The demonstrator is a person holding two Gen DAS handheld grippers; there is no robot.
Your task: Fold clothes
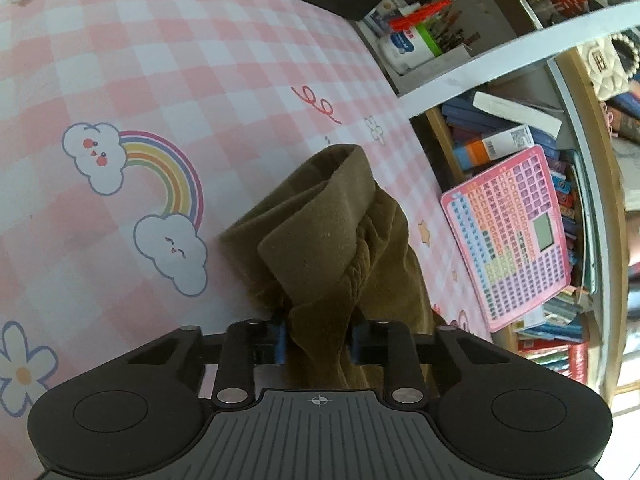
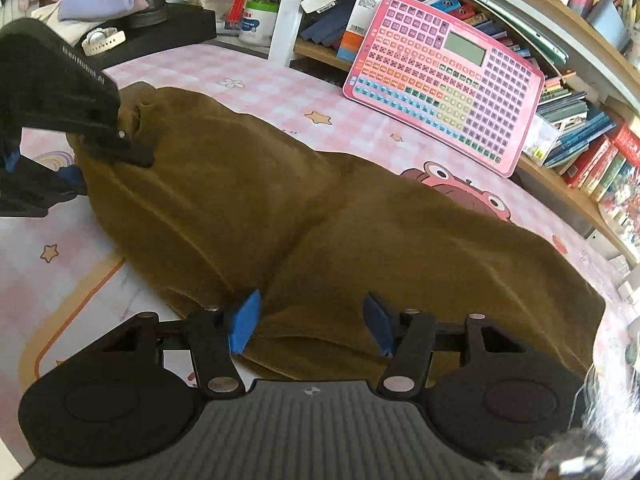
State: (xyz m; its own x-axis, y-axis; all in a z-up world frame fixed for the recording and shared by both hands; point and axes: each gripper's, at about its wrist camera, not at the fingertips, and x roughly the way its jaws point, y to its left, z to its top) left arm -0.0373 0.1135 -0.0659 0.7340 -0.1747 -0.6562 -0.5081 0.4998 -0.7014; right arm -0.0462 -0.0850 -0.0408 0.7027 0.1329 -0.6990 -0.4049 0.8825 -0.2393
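Olive-brown velvety garment (image 2: 320, 216) lies lengthwise far-left to near-right on pink checked desk (image 1: 160, 60); left tongs (image 1: 318, 340) pinch its far end, right tongs (image 2: 312, 324) half-open straddle near edge w/o pressing.

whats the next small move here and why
Probably close the right gripper on the garment. Its jaws stand apart with the near edge of the cloth lying between them, unpinched, while the left gripper already pinches a bunched end. With both ends held, the fold across the mat could start.
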